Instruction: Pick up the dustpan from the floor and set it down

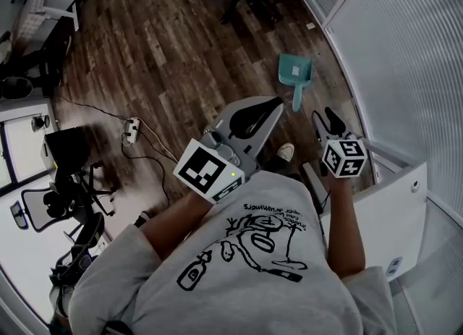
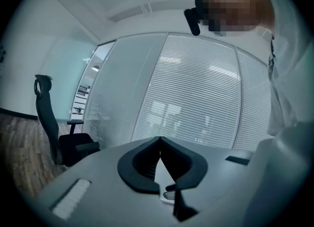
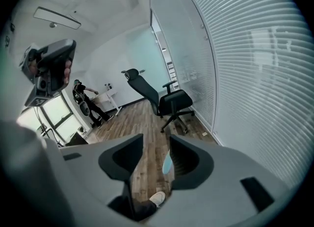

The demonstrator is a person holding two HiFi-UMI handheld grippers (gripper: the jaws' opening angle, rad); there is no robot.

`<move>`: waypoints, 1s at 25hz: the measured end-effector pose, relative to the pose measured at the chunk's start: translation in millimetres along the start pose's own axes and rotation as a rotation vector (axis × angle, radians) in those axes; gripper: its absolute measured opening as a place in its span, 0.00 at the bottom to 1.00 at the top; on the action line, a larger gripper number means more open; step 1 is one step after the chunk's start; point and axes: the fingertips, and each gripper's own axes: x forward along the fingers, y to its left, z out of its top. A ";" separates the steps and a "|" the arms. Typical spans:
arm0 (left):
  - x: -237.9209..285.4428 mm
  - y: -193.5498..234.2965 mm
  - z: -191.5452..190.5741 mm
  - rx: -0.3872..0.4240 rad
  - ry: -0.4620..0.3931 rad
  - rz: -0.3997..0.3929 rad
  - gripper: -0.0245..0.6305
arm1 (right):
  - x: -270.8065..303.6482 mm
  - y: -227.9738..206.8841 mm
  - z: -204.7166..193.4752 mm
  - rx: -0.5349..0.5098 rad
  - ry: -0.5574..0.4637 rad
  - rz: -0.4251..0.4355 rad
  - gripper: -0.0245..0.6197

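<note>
Dustpan [image 1: 295, 74]: teal, flat on the wood floor [image 1: 166, 44] beside the glass wall. We hold the right gripper [image 1: 327, 119] short of it, not touching, jaws apart and empty. Left gripper [image 1: 269, 106]: jaws together, empty.

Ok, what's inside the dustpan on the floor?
One small pale patch shows inside the teal dustpan, scrap or label, too small to tell; the rest looks bare. In the right gripper view one of the fingers covers most of the pan.
</note>
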 end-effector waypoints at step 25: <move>-11.2 29.0 -29.3 -0.046 0.057 0.047 0.04 | 110.9 -49.2 -76.5 0.127 0.207 0.043 0.33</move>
